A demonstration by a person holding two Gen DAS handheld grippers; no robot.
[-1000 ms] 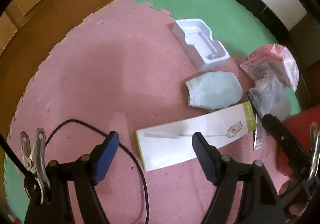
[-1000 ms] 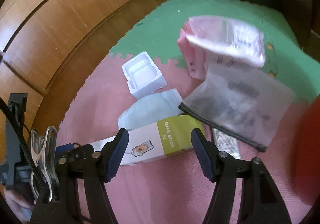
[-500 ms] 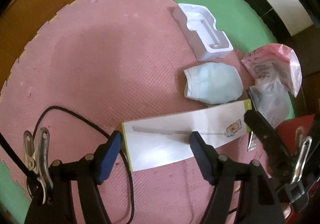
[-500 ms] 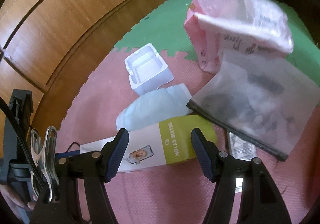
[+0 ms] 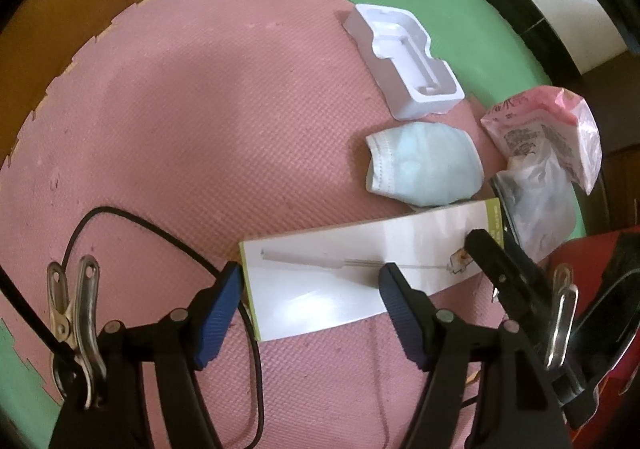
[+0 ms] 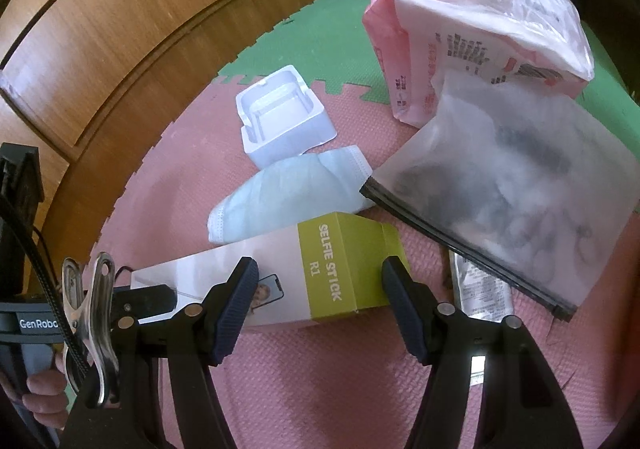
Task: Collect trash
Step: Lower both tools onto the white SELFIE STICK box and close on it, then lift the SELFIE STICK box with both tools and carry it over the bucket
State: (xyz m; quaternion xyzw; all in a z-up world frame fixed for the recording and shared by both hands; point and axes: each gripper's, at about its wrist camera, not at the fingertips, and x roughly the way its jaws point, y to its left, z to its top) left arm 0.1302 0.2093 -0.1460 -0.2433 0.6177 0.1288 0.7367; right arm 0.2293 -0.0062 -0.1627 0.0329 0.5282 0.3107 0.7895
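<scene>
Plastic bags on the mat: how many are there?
2: a pink printed bag at the far right on the green mat, and a frosted zip bag leaning against it. More could be hidden beneath.

Left gripper (image 5: 310,289) jaws apart, just been narrowing, straddling white box (image 5: 360,273) end on pink mat (image 5: 200,129). Mask (image 5: 424,165), foam tray (image 5: 404,61) beyond.

On the mat (image 6: 320,377), the mask (image 6: 288,201) lies just behind the box (image 6: 280,285); the tray (image 6: 280,117) sits behind the mask, and the bags (image 6: 520,189) to the box's right.
</scene>
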